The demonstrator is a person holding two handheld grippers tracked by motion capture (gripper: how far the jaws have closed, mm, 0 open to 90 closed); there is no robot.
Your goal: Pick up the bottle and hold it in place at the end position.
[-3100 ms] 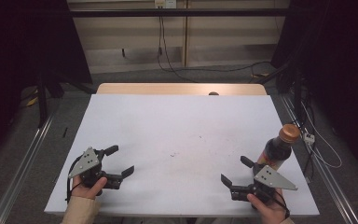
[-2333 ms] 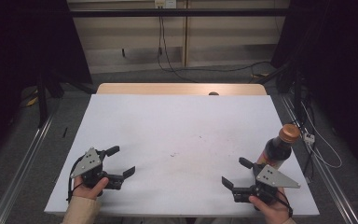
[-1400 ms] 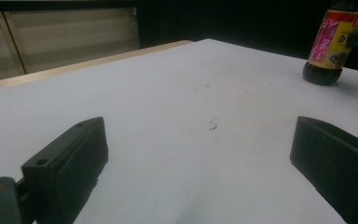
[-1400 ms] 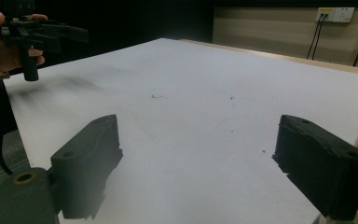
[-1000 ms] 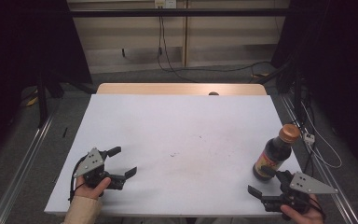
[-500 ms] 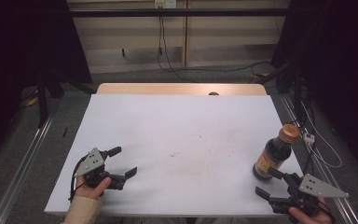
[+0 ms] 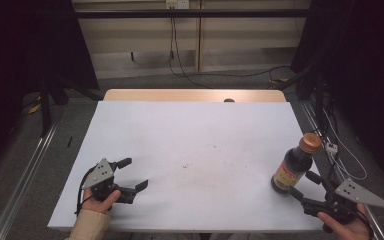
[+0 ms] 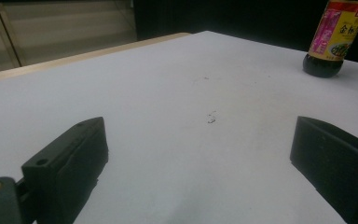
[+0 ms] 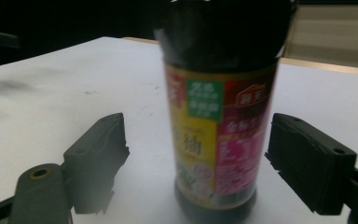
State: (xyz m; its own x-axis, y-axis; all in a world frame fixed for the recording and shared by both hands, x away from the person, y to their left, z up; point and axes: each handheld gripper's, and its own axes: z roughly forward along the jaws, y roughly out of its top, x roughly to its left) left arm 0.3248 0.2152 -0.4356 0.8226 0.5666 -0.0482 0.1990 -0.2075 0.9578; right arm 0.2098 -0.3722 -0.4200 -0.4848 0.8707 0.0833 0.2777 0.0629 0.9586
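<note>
1. Sauce bottle (image 7: 294, 166) stands upright near the right edge of the white table (image 7: 195, 135), dark glass with a brown cap and a red and yellow label.
2. The right gripper (image 7: 305, 185) sits just in front of the bottle, its jaws spread wide, one on each side of the bottle's base.
3. In the right gripper view the bottle (image 9: 221, 116) stands between the two jaws with a gap on both sides; the picture is blurred, so contact seems unlikely but I cannot rule it out.
4. The left gripper (image 7: 132, 174) rests at the table's near left corner, well apart from the bottle, jaws wide with nothing between them.
5. In the left gripper view the bottle (image 8: 335, 39) stands far off at the upper right.
</note>
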